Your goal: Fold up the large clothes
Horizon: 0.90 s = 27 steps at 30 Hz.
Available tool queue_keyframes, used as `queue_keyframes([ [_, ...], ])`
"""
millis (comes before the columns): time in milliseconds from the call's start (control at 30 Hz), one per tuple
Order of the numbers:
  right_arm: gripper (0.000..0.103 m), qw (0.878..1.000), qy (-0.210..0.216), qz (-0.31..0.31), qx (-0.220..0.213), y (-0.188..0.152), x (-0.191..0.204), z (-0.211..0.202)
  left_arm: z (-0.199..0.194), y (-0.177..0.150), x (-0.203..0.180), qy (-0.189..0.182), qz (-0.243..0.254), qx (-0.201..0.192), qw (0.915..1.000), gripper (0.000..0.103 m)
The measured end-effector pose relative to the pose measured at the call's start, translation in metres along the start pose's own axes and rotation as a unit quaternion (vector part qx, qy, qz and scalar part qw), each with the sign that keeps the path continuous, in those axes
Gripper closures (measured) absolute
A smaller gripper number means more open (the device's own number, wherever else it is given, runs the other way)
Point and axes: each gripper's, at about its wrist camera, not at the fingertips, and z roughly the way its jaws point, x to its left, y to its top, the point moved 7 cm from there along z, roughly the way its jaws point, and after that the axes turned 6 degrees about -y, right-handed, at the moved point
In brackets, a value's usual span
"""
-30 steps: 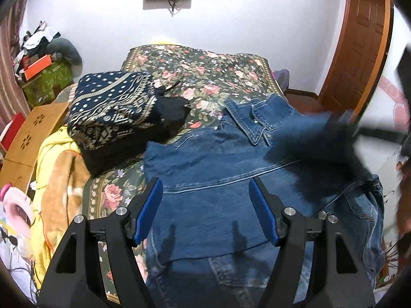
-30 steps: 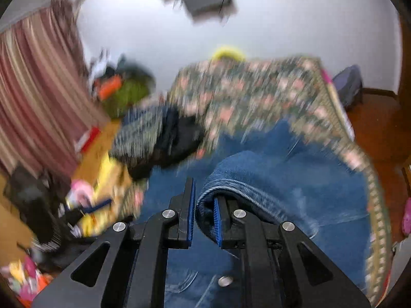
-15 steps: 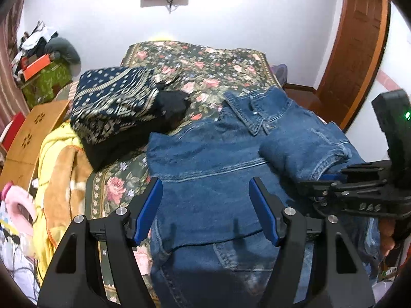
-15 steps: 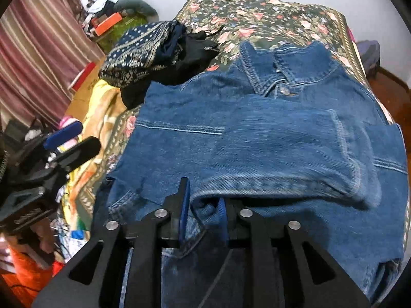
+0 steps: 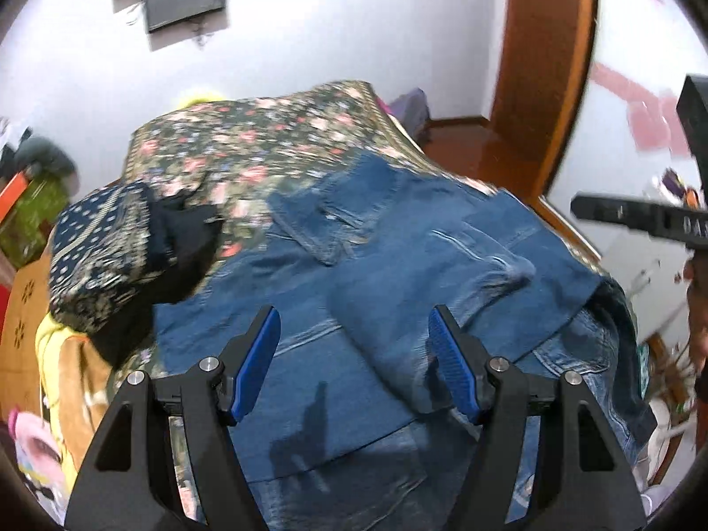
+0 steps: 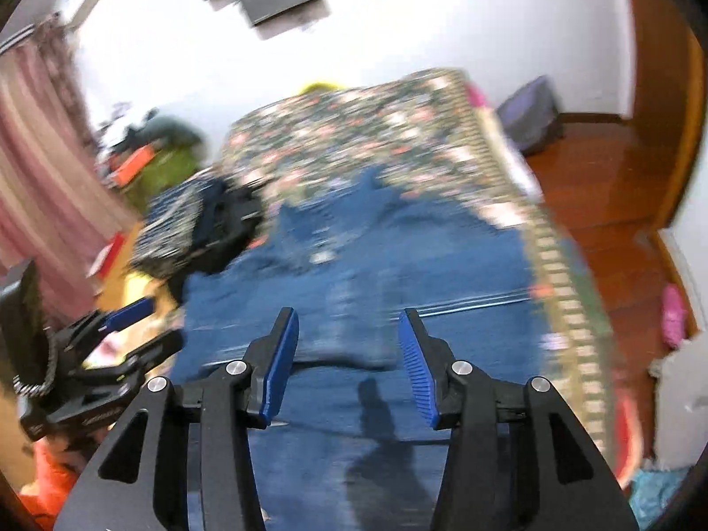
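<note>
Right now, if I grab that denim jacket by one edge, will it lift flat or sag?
Probably sag: the denim jacket drapes over the bed edge and its folded sleeve lies limp. Thick seams suggest it is fairly heavy, so one edge will likely drag the rest.

The blue denim jacket (image 5: 354, 309) lies flat on the bed (one sleeve folded across it).

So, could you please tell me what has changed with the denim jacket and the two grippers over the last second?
The right gripper has let go of the blue denim jacket's sleeve, which it carried across and laid over the jacket's back; its jaws are opening, with nothing between them. The left gripper stayed open and empty. The folded patterned navy clothes on the floral bedspread stayed put.
</note>
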Motion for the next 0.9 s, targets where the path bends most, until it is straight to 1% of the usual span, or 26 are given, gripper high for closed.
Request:
queue_keyframes([
  [100, 0.06, 0.999, -0.047, 0.006, -0.008, -0.001, -0.027, 0.0, 0.02, -0.002, -0.021, -0.02, 0.011, 0.021, 0.9995, 0.034],
  [200, 0.06, 0.998, -0.063, 0.021, -0.003, -0.006, -0.046, 0.004, 0.039, -0.006, -0.036, -0.026, 0.026, 0.044, 0.9983, 0.034],
  [267, 0.06, 0.997, -0.067, 0.028, 0.003, -0.008, -0.055, 0.007, 0.053, -0.009, -0.046, -0.018, 0.044, 0.059, 0.9971, 0.034],
  [367, 0.06, 0.997, -0.066, 0.035, 0.01, -0.015, -0.063, 0.01, 0.067, -0.008, -0.057, -0.001, 0.071, 0.065, 0.9953, 0.034],
  [433, 0.06, 0.997, -0.061, 0.039, 0.015, -0.018, -0.067, 0.013, 0.075, -0.005, -0.061, 0.006, 0.08, 0.067, 0.9945, 0.034],
  [533, 0.06, 0.997, -0.054, 0.045, 0.022, -0.024, -0.071, 0.014, 0.082, 0.002, -0.065, 0.01, 0.085, 0.064, 0.9943, 0.034],
  [667, 0.06, 0.997, -0.044, 0.051, 0.031, -0.027, -0.071, 0.018, 0.09, 0.013, -0.062, -0.002, 0.071, 0.059, 0.9957, 0.036],
  [700, 0.06, 0.997, -0.043, 0.052, 0.032, -0.028, -0.071, 0.019, 0.092, 0.014, -0.062, -0.009, 0.065, 0.058, 0.9961, 0.043],
  [733, 0.06, 0.997, -0.042, 0.052, 0.034, -0.029, -0.07, 0.02, 0.094, 0.016, -0.06, -0.014, 0.058, 0.059, 0.9965, 0.056],
  [767, 0.06, 0.997, -0.041, 0.051, 0.036, -0.03, -0.069, 0.021, 0.095, 0.018, -0.057, -0.012, 0.053, 0.058, 0.9968, 0.061],
  [833, 0.06, 0.997, -0.041, 0.048, 0.039, -0.031, -0.068, 0.022, 0.093, 0.022, -0.052, -0.02, 0.039, 0.051, 0.9977, 0.081],
  [867, 0.06, 0.997, -0.041, 0.045, 0.04, -0.031, -0.066, 0.022, 0.089, 0.025, -0.048, -0.03, 0.028, 0.047, 0.9981, 0.085],
  [900, 0.06, 0.997, -0.042, 0.043, 0.041, -0.031, -0.065, 0.023, 0.086, 0.027, -0.045, -0.037, 0.019, 0.042, 0.9983, 0.092],
])
